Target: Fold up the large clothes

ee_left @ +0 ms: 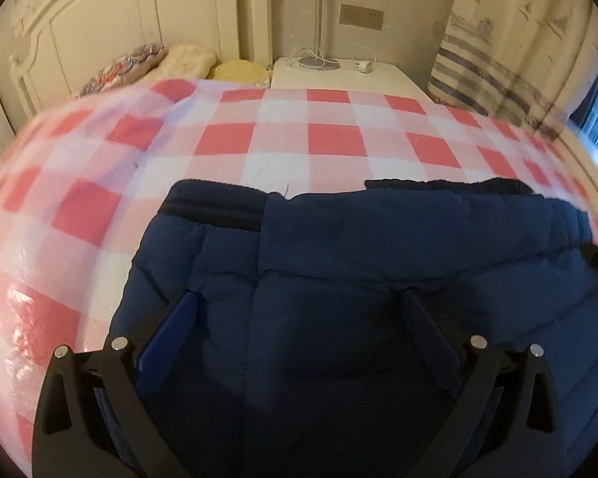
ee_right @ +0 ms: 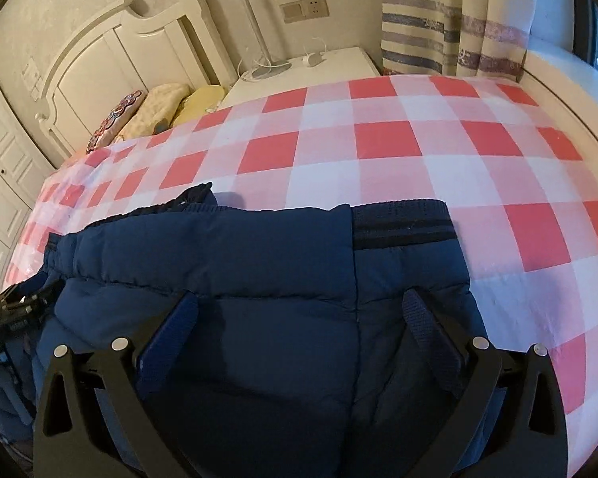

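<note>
Hovering over the navy padded jacket, left gripper and right gripper fingers spread wide, grasping nothing.

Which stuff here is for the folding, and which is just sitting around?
For the folding:
blue puffy coat
left tongs
right tongs
checked bed cover

Just sitting around:
pillows
lamp
bedside table
curtain

Bed under red-and-white checked cover, navy padded jacket spread on it, pillows at headboard
</note>
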The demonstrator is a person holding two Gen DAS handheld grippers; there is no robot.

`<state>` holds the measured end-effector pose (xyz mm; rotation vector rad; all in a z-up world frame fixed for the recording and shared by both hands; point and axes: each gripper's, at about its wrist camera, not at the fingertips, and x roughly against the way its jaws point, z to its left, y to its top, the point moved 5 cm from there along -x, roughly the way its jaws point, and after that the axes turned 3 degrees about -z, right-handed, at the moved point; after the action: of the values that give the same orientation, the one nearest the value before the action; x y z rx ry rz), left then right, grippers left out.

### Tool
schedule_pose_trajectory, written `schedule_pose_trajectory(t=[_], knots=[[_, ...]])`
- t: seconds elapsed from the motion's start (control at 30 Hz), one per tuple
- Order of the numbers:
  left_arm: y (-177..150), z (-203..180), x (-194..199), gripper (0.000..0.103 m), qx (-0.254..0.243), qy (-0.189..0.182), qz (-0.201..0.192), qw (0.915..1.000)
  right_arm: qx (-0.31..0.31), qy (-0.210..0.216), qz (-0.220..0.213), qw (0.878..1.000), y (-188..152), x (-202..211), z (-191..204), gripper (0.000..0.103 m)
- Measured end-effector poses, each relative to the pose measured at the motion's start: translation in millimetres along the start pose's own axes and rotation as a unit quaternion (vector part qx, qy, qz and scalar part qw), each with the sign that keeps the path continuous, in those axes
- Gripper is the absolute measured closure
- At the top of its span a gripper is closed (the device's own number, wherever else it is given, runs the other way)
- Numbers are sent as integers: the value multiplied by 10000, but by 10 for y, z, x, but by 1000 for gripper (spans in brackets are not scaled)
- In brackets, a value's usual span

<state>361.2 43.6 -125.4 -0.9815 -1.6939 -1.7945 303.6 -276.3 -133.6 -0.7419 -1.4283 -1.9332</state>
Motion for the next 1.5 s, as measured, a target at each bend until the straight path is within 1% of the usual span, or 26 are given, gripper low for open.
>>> schedule_pose_trajectory(t=[0.03, 0.07, 0.1, 0.13, 0.17, 0.23, 0.27, 0.33, 0.4, 0.43, 0.47, 0.57, 0.7, 0.77, 0.9, 0.97, 1.03, 1.07, 1.1, 1.13, 1.17, 1.27, 1.33, 1.4, 1.47, 1.5], knots=[[1, 11, 33, 2, 9, 26, -42, 10000, -53, -128, -52, 9999, 5, 57, -11, 5], [2, 20, 72, 2, 22, 127, -107, 9999, -90, -436, -171, 9989, 7, 168, -5, 5], [0, 27, 120, 2, 40, 254, -186, 9995, -84, -557, -276, 9980, 11, 258, 35, 5], [-8, 30, 253, 3, 95, 422, -359, 9984, 13, -459, -410, 9981, -2, 382, 144, 5], [-17, -1, 343, 3, 131, 346, -461, 9982, 217, -287, -523, 9980, -24, 496, 283, 5], [-67, -174, 560, 2, 94, 3, -618, 9980, 1002, -264, -635, 9926, -169, 685, 670, 5], [-87, -247, 626, 2, 23, -32, -680, 9977, 1447, -231, -558, 9876, -297, 718, 890, 5], [-194, -481, 726, 2, -284, -40, -805, 9963, 1900, -97, -310, 9813, -509, 661, 1151, 5], [-321, -633, 638, 2, -611, 140, -723, 9954, 2272, -342, -71, 9732, -733, 482, 1281, 5], [-398, -671, 519, 2, -736, 306, -577, 9951, 2309, -384, -95, 9722, -779, 438, 1290, 5], [-433, -659, 447, 2, -687, 291, -527, 9958, 2206, -265, -164, 9749, -793, 422, 1260, 5], [-422, -598, 395, 2, -489, 120, -468, 9976, 1923, 66, -69, 9813, -780, 383, 1174, 4], [-442, -612, 358, 2, -588, 243, -496, 9967, 1944, 35, -120, 9808, -782, 351, 1187, 4], [-439, -582, 380, 2, -529, 187, -491, 9972, 1936, 55, -142, 9810, -779, 376, 1184, 5], [-500, -310, 641, 2, -295, 492, -651, 9962, 1669, -197, -369, 9851, -776, 664, 942, 5], [-593, 10, 824, 2, -58, 725, -844, 9938, 1446, -253, -523, 9878, -786, 794, 735, 5], [-704, 319, 855, 2, 225, 938, -815, 9920, 1070, -402, -626, 9915, -844, 892, 415, 5], [-763, 436, 822, 2, 401, 851, -728, 9929, 879, -362, -594, 9937, -882, 884, 282, 5], [-812, 518, 784, 2, 605, 602, -647, 9943, 616, -98, -543, 9966, -931, 845, 152, 5], [-842, 582, 773, 2, 813, 377, -681, 9936, 511, 88, -575, 9970, -945, 830, 108, 5], [-831, 585, 776, 2, 802, 419, -699, 9934, 522, 122, -607, 9967, -954, 807, 108, 4], [-805, 477, 764, 2, 464, 825, -699, 9931, 716, -150, -476, 9962, -934, 773, 180, 5], [-813, 443, 822, 2, 384, 968, -751, 9917, 726, -298, -508, 9956, -939, 827, 213, 5], [-836, 406, 937, 2, 419, 991, -822, 9908, 767, -328, -638, 9945, -963, 946, 284, 5], [-871, 267, 1162, 2, 400, 830, -1049, 9902, 963, -165, -855, 9915, -992, 1106, 465, 5], [-886, 126, 1276, 2, 270, 738, -1192, 9898, 1110, -118, -924, 9894, -1020, 1179, 536, 5]])
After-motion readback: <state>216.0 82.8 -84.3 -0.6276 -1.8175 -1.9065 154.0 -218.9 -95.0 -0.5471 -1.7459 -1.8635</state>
